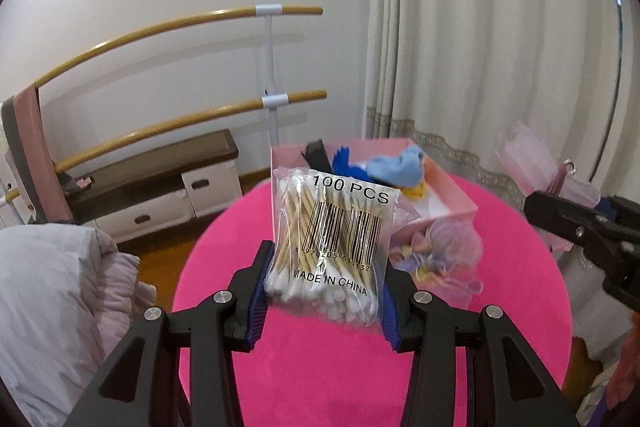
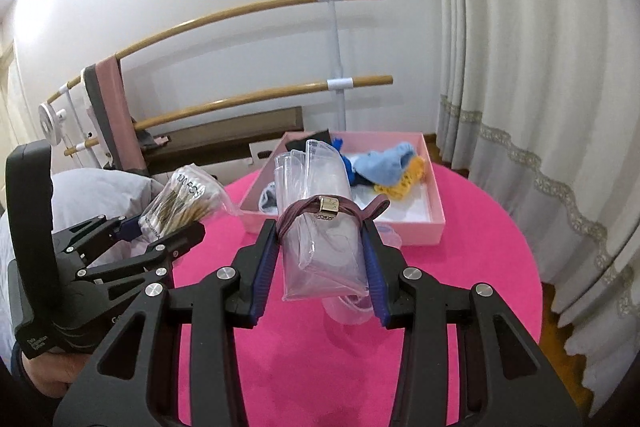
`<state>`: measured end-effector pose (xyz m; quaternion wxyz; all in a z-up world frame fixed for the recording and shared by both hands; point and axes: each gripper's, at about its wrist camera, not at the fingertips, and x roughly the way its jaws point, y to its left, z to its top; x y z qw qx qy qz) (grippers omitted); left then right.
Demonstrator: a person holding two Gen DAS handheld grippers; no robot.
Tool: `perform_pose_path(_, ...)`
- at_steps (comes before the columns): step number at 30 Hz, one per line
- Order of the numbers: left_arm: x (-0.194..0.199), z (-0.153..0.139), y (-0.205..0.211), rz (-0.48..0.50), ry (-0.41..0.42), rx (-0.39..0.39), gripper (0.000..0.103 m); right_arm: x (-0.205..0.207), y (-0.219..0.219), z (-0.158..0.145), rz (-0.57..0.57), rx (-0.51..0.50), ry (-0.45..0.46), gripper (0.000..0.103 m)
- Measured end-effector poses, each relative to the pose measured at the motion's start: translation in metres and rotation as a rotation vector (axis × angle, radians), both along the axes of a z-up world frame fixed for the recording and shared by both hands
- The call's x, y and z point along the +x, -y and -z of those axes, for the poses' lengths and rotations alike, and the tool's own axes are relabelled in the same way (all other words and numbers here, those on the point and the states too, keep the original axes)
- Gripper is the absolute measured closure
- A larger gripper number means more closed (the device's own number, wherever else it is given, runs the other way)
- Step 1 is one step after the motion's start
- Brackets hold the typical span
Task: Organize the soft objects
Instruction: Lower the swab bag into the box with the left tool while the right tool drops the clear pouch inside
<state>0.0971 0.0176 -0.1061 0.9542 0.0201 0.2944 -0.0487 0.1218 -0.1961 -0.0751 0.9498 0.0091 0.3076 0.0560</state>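
Observation:
My left gripper [image 1: 326, 283] is shut on a clear bag of cotton swabs [image 1: 332, 239] printed "100 PCS", held upright above the pink round table [image 1: 320, 367]. My right gripper [image 2: 324, 259] is shut on a clear plastic pouch [image 2: 320, 227] wrapped with a mauve hair band [image 2: 316, 215] bearing a gold clasp. Beyond both stands a shallow pink box [image 2: 432, 215] holding a light blue sock [image 2: 384, 163], dark blue, black and yellow soft items. The left gripper and its swab bag [image 2: 180, 203] also show at the left of the right wrist view, the right gripper [image 1: 592, 227] at the right of the left wrist view.
A translucent bag of pastel items [image 1: 436, 255] lies on the table beside the box. A grey quilt [image 1: 52, 299] is at the left. Wooden ballet bars [image 1: 180, 23], a low cabinet [image 1: 156, 195] and cream curtains [image 1: 480, 47] stand behind the table.

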Motion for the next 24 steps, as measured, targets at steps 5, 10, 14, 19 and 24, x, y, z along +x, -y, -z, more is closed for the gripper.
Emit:
perform_pose_path(5, -0.011, -0.015, 0.001, -0.002, 0.033, 0.005, 0.061, -0.001, -0.002, -0.009, -0.001, -0.001, 0.021, 0.065)
perform_pose_path(10, -0.018, -0.022, 0.006, 0.002, 0.051, 0.01, 0.061, 0.0, 0.003, -0.012, 0.008, 0.005, 0.027, 0.065)
perform_pose_path(14, -0.016, -0.024, 0.012, 0.003, 0.06, 0.013, 0.061, 0.006, 0.011, -0.015, 0.017, 0.01, 0.029, 0.065)
perform_pose_path(19, 0.003, -0.029, 0.009, -0.002, 0.071, -0.009, 0.061, 0.028, 0.025, -0.024, 0.026, 0.017, 0.025, 0.065)
perform_pose_path(24, 0.031, -0.036, 0.011, -0.004, 0.071, -0.029, 0.061, 0.067, 0.04, -0.028, 0.03, 0.035, -0.005, 0.065)
